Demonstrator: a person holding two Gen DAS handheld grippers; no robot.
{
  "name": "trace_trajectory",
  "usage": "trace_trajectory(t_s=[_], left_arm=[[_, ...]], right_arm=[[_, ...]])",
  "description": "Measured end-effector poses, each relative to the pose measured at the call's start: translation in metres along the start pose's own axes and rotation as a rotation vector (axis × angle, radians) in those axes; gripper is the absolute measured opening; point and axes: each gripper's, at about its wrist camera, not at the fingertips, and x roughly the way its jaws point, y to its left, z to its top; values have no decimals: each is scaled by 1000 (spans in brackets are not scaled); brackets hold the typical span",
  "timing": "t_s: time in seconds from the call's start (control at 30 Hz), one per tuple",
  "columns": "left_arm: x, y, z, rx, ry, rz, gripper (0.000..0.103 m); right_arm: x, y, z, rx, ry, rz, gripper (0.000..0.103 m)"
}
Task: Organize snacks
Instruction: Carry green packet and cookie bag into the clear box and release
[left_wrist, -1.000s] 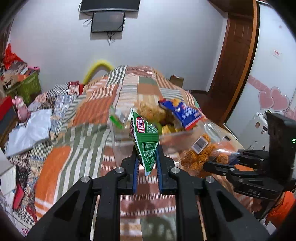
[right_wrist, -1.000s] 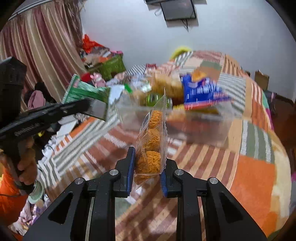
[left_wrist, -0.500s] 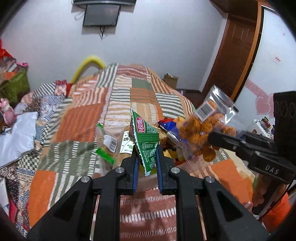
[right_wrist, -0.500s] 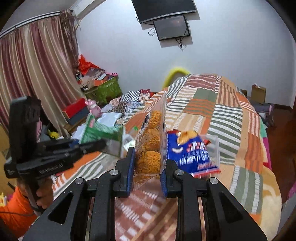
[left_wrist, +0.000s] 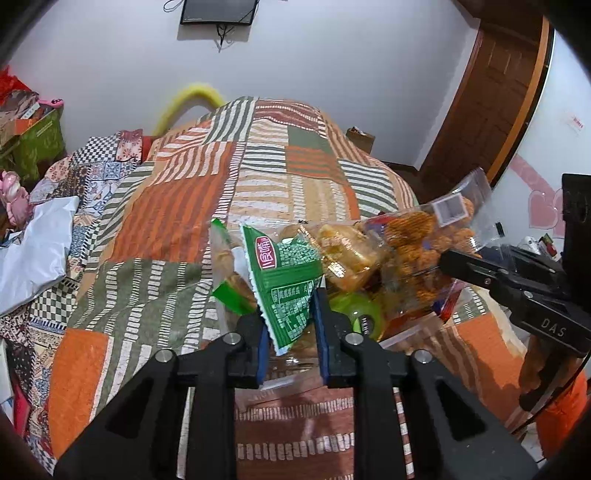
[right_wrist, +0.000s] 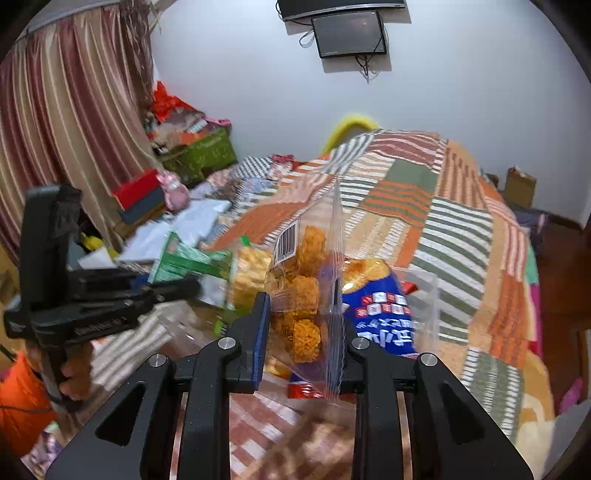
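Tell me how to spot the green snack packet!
Find the bed with the striped patchwork quilt; near its front sits a clear plastic box full of snacks. Over that box, between the fingers of the left hand-held gripper, hangs the green packet. Only it has solid green foil and a red oval logo; its neighbours are see-through or blue.
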Motion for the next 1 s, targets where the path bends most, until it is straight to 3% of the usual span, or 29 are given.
trace_trajectory(t_s=[0.1, 0.17, 0.23, 0.5, 0.57, 0.8, 1.0], left_arm=[[0, -4, -3, 29, 6, 41, 33], [0, -8, -5, 57, 7, 62, 43], [1, -11, -7, 82, 5, 80, 44], [3, -14, -11, 124, 5, 121, 45], [0, -12, -11, 120, -3, 117, 53], [-13, -16, -13, 119, -28, 112, 59], [-28, -22, -15, 116, -55, 99, 60]], right_arm=[[-1, -1, -1, -23, 18, -33, 29], [-2, -2, -2, -32, 23, -51, 40], [-5, 0, -2, -50, 8, -90, 48], [-3, -4, -2, -70, 13, -114, 48], [-4, -5, -1, -66, 11, -111, 48], [-11, -3, 2, -54, -9, -100, 49], [-23, 0, 4, -42, -46, -100, 62]])
